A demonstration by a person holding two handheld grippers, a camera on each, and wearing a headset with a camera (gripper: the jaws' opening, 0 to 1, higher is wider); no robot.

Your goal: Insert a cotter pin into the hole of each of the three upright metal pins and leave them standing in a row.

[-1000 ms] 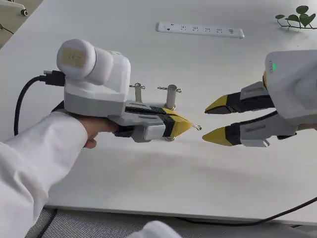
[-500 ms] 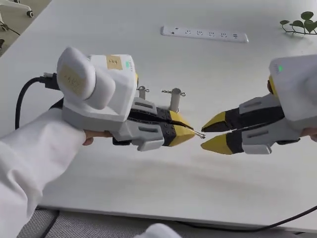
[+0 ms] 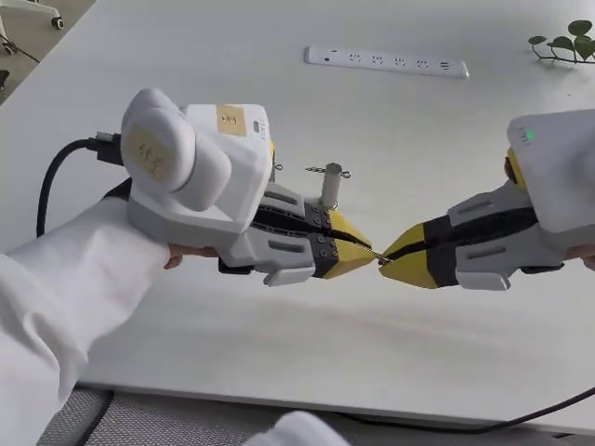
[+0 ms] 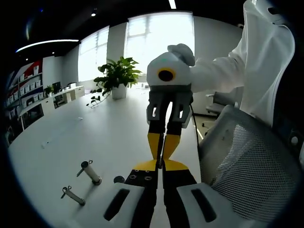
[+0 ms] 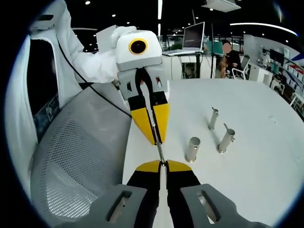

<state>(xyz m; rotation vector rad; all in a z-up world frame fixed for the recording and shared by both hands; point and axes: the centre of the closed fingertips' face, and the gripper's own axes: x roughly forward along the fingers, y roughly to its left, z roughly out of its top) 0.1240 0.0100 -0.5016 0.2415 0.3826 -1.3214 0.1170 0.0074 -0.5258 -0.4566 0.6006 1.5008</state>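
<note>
The third and last insertion looks to be in hand, at a regrasp of the part. The left gripper (image 3: pixel 364 254), grey-bodied with yellow-tipped black jaws, meets the matching right gripper (image 3: pixel 390 262) tip to tip above the white table (image 3: pixel 279 353). The thin silvery wire cotter pin (image 5: pixel 159 148) spans the gap between them, lifted clear of the table; both pairs of jaws are clenched on it, the left along its length and the right on its end. In the right gripper view the bare grey metal pin (image 5: pixel 192 148) stands upright nearest the grippers with nothing through its top; beyond it stand the far fitted pin (image 5: pixel 212 118) and the near fitted pin (image 5: pixel 226 139), each with a wire through its head. Whether the three make a straight row I cannot tell. Next, I judge, one gripper must let go so the other holds the cotter pin alone by its looped end; its legs must then line up with the bare pin's cross hole, too small to see here; the freed gripper could steady that pin against tipping.
</note>
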